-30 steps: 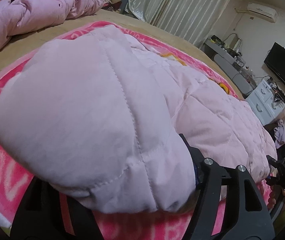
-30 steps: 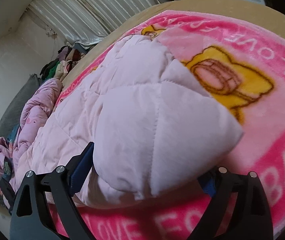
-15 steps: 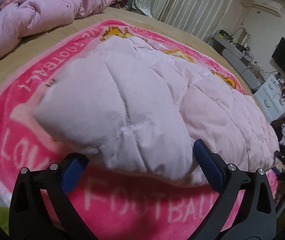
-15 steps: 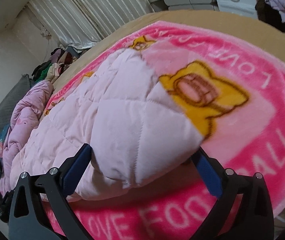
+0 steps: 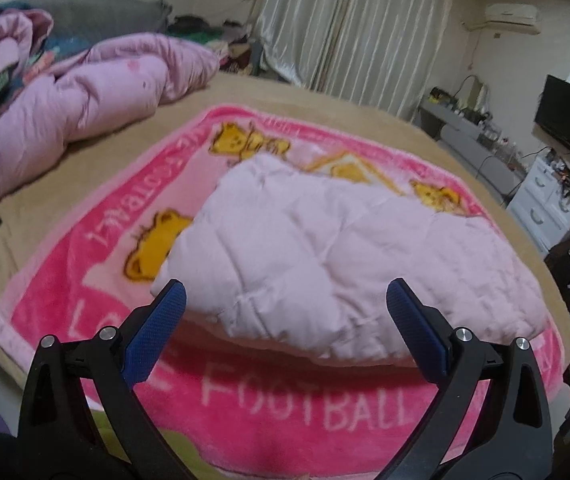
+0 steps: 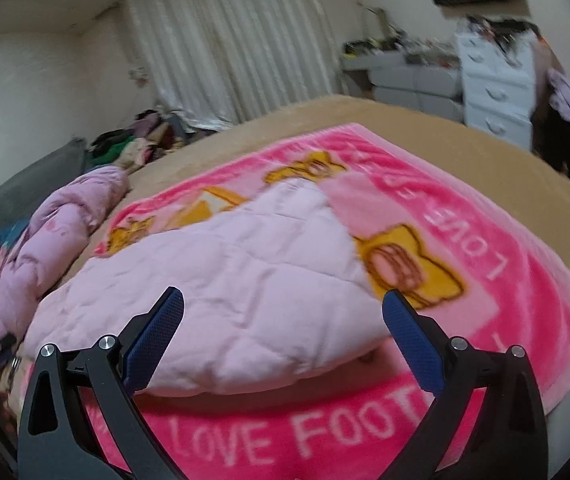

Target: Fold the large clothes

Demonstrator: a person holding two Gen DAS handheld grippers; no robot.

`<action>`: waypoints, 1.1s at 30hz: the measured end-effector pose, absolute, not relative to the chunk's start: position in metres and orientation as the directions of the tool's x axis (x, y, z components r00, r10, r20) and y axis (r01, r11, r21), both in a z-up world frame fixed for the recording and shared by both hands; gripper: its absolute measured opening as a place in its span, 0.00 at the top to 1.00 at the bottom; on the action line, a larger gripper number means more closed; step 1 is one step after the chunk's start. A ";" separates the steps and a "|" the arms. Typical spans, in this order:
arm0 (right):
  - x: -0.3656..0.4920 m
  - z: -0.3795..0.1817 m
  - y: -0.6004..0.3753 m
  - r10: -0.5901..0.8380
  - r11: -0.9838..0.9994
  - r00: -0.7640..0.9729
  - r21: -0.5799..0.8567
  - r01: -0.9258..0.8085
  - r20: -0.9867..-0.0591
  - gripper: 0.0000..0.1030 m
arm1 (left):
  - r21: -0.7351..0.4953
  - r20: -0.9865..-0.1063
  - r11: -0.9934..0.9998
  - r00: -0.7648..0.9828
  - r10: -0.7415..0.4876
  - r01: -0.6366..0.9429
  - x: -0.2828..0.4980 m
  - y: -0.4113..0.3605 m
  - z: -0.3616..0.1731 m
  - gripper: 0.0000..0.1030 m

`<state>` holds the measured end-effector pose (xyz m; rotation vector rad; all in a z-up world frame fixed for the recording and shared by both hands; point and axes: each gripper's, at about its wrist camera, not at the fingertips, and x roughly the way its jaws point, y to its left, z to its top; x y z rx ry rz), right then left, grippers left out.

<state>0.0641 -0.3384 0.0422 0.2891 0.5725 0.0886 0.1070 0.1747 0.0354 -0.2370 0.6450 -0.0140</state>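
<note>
While both claws hang released, left gripper (image 5: 285, 312) and right gripper (image 6: 283, 310) grasping nothing, folded coat (image 5: 325, 264) lies on blanket (image 5: 97, 216); check edges square, re-grip near corners evenly.

The bed (image 5: 325, 116), covered in a tan sheet, carries a pink blanket (image 5: 293, 408) with yellow cartoon figures and white lettering. A crumpled pink quilt (image 5: 85, 96) lies near the bed's far side.

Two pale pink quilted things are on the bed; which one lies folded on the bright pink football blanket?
The quilted coat, lying flat on the blanket. The crumpled pink duvet lies off it, on the tan bedsheet.
</note>
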 end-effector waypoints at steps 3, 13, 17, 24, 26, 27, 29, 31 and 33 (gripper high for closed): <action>0.054 0.052 -0.317 0.192 0.963 0.842 0.264 -0.062 -0.504 0.04 | -0.213 -0.563 0.977 0.820 -0.101 -0.026 0.097 0.165 0.051 0.09; 0.021 0.070 -0.260 0.223 0.971 0.859 0.187 -0.152 -0.461 0.04 | -0.162 -0.501 0.985 0.854 -0.139 0.065 0.059 0.131 0.070 0.09; 0.006 0.067 -0.244 0.230 0.972 0.864 0.138 -0.188 -0.447 0.04 | -0.142 -0.501 0.986 0.852 -0.148 0.088 0.048 0.121 0.065 0.09; -0.016 0.051 -0.226 0.204 0.979 0.870 0.078 -0.189 -0.449 0.04 | -0.147 -0.518 0.985 0.842 -0.152 0.087 0.039 0.112 0.045 0.09; -0.019 0.044 -0.222 0.196 0.980 0.866 0.076 -0.181 -0.461 0.04 | -0.145 -0.529 0.985 0.834 -0.157 0.093 0.036 0.109 0.041 0.09; -0.021 0.041 -0.220 0.201 0.979 0.860 0.084 -0.184 -0.469 0.04 | -0.136 -0.535 0.986 0.831 -0.152 0.093 0.036 0.106 0.039 0.09; -0.022 0.034 -0.216 0.215 0.976 0.848 0.091 -0.196 -0.484 0.04 | -0.129 -0.545 0.987 0.824 -0.154 0.100 0.035 0.102 0.035 0.09; -0.020 0.030 -0.209 0.226 0.974 0.834 0.091 -0.209 -0.503 0.04 | -0.128 -0.556 0.986 0.815 -0.161 0.107 0.034 0.097 0.031 0.09; -0.019 0.027 -0.206 0.236 0.971 0.825 0.101 -0.215 -0.513 0.04 | -0.119 -0.562 0.986 0.811 -0.161 0.114 0.034 0.093 0.029 0.09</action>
